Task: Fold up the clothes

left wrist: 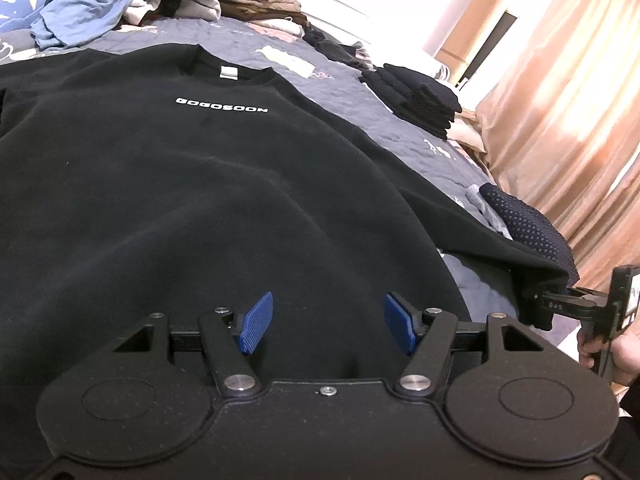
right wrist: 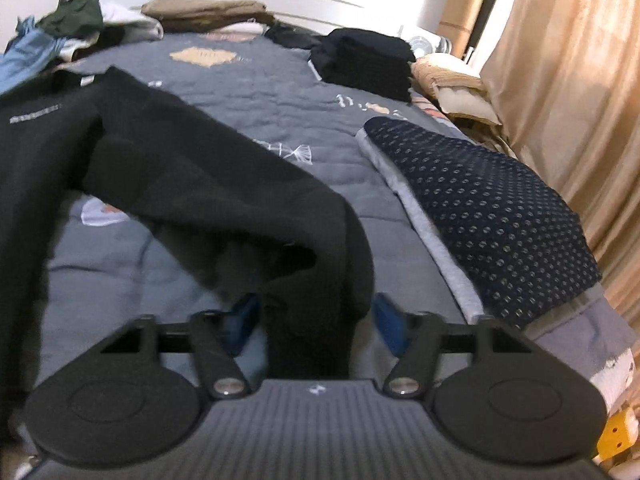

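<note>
The black sweatshirt [left wrist: 180,184] ahead of the left claw [left wrist: 326,322] looks like soft, matt fleece. The claw's blue pads [left wrist: 256,322] are ribbed plastic, its arms matt black with shiny metal rivets. Beyond, the bedspread [right wrist: 256,92] is quilted cloth.

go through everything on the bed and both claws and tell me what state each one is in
Black sweatshirt: spread flat, front up, unfolded.
Its sleeve: lifted, cuff between the right claw's fingers.
Left claw: open, over the hem, holding nothing.
Right claw: wide apart around the cuff.
Dotted navy garment: folded.
Black stack: folded.
Clothes pile: unfolded.
</note>
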`<state>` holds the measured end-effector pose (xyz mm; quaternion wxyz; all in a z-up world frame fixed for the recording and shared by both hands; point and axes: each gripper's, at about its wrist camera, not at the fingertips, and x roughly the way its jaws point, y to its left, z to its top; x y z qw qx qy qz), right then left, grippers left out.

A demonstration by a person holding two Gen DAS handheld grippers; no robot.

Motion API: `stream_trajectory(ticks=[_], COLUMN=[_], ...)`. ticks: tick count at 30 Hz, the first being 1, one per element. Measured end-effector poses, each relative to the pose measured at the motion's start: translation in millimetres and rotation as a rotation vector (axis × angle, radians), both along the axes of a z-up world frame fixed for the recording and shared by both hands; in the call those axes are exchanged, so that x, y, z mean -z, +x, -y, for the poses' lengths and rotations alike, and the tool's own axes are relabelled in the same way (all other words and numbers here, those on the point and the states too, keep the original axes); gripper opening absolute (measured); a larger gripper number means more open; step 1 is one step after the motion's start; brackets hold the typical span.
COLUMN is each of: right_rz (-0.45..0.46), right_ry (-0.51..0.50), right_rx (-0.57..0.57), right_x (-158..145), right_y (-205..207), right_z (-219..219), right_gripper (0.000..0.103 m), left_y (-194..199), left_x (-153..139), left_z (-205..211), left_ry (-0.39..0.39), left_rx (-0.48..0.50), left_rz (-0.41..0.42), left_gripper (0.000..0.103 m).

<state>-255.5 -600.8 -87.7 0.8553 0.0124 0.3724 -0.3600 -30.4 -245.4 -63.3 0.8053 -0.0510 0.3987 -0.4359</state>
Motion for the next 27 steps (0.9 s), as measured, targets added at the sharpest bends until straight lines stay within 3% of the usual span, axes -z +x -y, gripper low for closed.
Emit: stream_trajectory(ticks=[4,6,9,11,14,16,18,19,21,24,27], right_rz=[-0.076,-0.149,-0.285,-0.352,-0.472,-0.551,-0.575,-0.551,-0.474,-0.322,-0.138], right_ry=[-0.115,-0.303,-0.711,-0.93,-1.042,-0.926,-0.676,-0.555,-0.358,-0.207,-0.073], right_rx=[-0.004,-0.039,-0.139,-0.217,-0.287,-0.308,-0.303,-0.29,-0.256,-0.183,-0.101], right_x=[-10,-18,-24,-23,-9,3,7,4,-4,-29,-64], right_y=[9,12,10,6,1,-1,-5,-8,-17,-32,-47], right_z=[0,-10,-32,-41,-32,-19,-9,-8,-7,-7,-2], right_gripper=[0.016,0.013,0.011,0.011,0.013,0.02,0.042,0.045,0.054,0.066,0.072], left_y=[1,0,-1,-1,0,0,0,-1,-1,-2,-3], left_x=[1,2,3,3,3,3,3,2,2,1,-1], left_z=[2,2,3,2,2,1,0,0,-1,0,-1], left_ry=[0.006,0.007,0.008,0.006,0.006,0.005,0.002,0.0,-0.005,-0.009,-0.014], left_rx=[0.003,0.007,0.011,0.013,0.011,0.007,0.002,-0.001,-0.003,0.006,0.016], left_rz=[-0.003,-0.004,-0.005,-0.006,-0.005,-0.007,-0.008,-0.008,-0.011,-0.011,-0.008], left_gripper=[0.062,0.062,0.062,0.062,0.062,0.062,0.062,0.062,0.062,0.062,0.062])
